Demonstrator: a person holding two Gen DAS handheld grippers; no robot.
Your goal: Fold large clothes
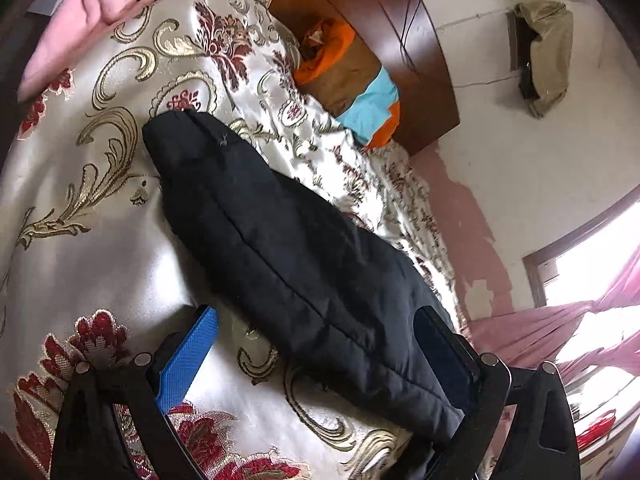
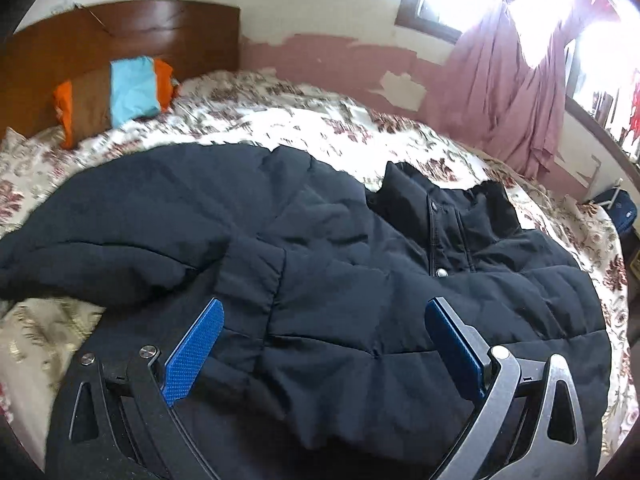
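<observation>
A large dark navy puffer jacket (image 2: 360, 280) lies spread on the bed, collar and snap buttons toward the far right. One sleeve (image 2: 100, 232) is folded across its front, its cuff near the middle. In the left wrist view that sleeve (image 1: 280, 240) runs as a long dark strip over the floral bedspread. My left gripper (image 1: 316, 324) stands open, astride the sleeve's near end, pads not pressing on it. My right gripper (image 2: 324, 312) is open just above the jacket's body, nothing between its blue pads.
The floral cream and red bedspread (image 1: 100, 200) covers the bed. An orange, brown and blue pillow (image 2: 120, 96) leans on the wooden headboard (image 2: 120, 40). A pink blanket (image 1: 88, 8) lies at the far left. Pink curtains (image 2: 520, 100) hang by the bright window.
</observation>
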